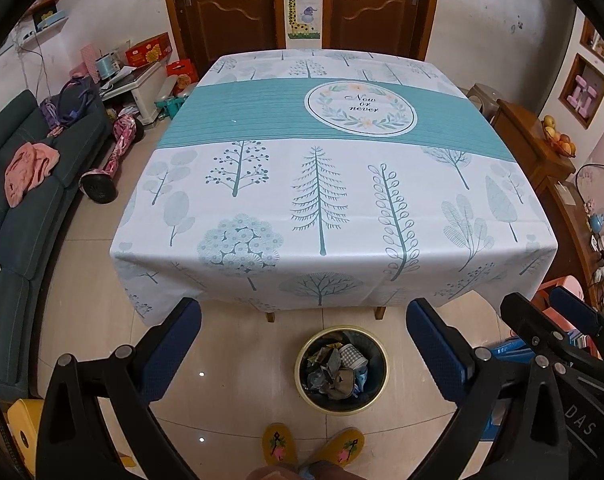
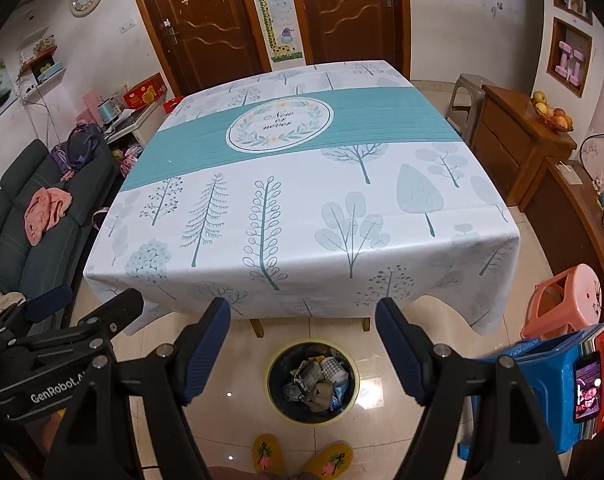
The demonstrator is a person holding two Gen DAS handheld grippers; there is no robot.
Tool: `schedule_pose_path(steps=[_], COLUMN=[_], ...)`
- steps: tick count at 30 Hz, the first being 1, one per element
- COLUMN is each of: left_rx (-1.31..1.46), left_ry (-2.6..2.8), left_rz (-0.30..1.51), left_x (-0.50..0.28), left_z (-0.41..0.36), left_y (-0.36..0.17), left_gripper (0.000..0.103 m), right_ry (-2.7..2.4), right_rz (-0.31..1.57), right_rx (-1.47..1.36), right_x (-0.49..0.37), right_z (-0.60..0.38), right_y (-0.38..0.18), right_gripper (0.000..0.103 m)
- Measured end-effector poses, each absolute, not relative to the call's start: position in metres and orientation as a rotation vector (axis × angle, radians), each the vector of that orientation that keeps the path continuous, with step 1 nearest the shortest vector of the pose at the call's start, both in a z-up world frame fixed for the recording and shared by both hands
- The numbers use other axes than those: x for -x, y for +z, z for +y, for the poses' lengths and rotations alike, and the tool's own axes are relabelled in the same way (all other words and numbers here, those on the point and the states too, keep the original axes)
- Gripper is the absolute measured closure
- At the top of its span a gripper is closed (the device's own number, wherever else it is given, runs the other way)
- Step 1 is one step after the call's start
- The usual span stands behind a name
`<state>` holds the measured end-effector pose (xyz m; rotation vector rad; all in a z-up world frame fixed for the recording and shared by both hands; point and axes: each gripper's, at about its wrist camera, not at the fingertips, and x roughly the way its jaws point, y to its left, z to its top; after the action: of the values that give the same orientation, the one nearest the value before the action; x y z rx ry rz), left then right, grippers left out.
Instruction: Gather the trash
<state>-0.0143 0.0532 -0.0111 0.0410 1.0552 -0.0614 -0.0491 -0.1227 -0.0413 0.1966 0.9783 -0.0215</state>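
- Your left tool (image 1: 303,340) and right tool (image 2: 303,344) both hang spread wide and empty above the floor, in front of the bench (image 1: 341,200).
- The trash (image 2: 317,380) already sits in the round, yellow-rimmed bin (image 2: 274,376) on the glossy tiles: crumpled foil, wrappers and a checked scrap.
- The pile looks loose and light, so if you nudge the bin's rim you could tip it or spill pieces.
- The bench's smooth printed cloth looks bare; its hanging hem could snag a finger if you reach forward low.
- Your slippers (image 1: 313,450) stand just beside the bin, so a step could kick it.
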Motion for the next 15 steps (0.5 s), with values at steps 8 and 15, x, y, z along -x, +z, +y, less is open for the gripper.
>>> schedule_pose_path(steps=[8,15], left_rx=[-0.035,-0.032], left_ry=[-0.055,-0.055], left_rz=[1.055,1.053], left_x=[0.0195,0.0206], left_z=[0.0528,0.0534], left_y=[-0.0101,-0.0101], left_gripper=[0.002,0.002], right_ry=[-0.022,-0.022], right_rz=[0.979,0.977], right_rx=[-0.195,-0.195], right_x=[0.0501,0.0504], right_z=[-0.1229,-0.1225], right_y=[-0.0409,-0.041], right_gripper=[0.027,0.027])
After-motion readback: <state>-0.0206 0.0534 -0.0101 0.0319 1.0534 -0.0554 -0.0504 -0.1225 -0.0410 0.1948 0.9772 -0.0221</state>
